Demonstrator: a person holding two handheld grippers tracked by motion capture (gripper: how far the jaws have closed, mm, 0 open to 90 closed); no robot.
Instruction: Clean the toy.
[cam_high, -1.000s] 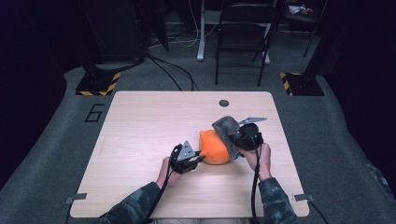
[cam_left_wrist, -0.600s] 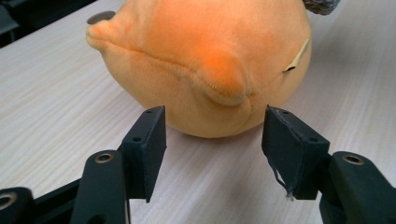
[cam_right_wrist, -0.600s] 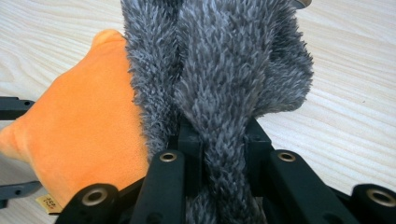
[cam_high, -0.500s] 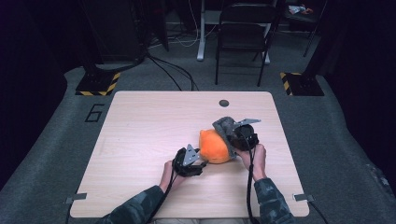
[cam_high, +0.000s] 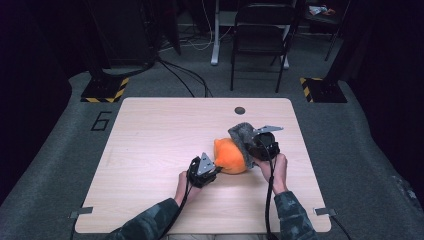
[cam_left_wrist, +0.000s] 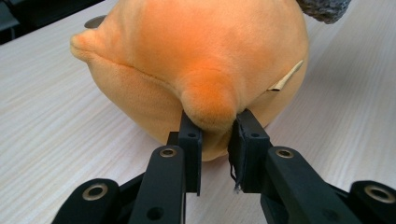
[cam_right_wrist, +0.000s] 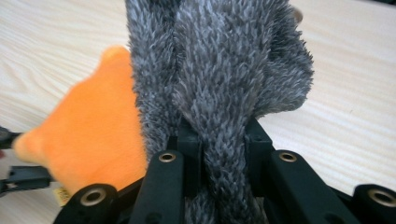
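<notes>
Orange plush toy (cam_left_wrist: 196, 60) nub newly pinched as left tool (cam_left_wrist: 215, 135) closed; right tool (cam_right_wrist: 223, 140) stays clamped on grey fur (cam_right_wrist: 219, 70).

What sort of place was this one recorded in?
Probably a lab or studio set up for recording: a lone wooden table on grey carpet, hazard-striped stand bases, loose floor cables and a folding chair behind.

light: table (cam_high: 150, 150) bright, surroundings dark | shadows: soft | focus: high view soft, close views sharp
</notes>
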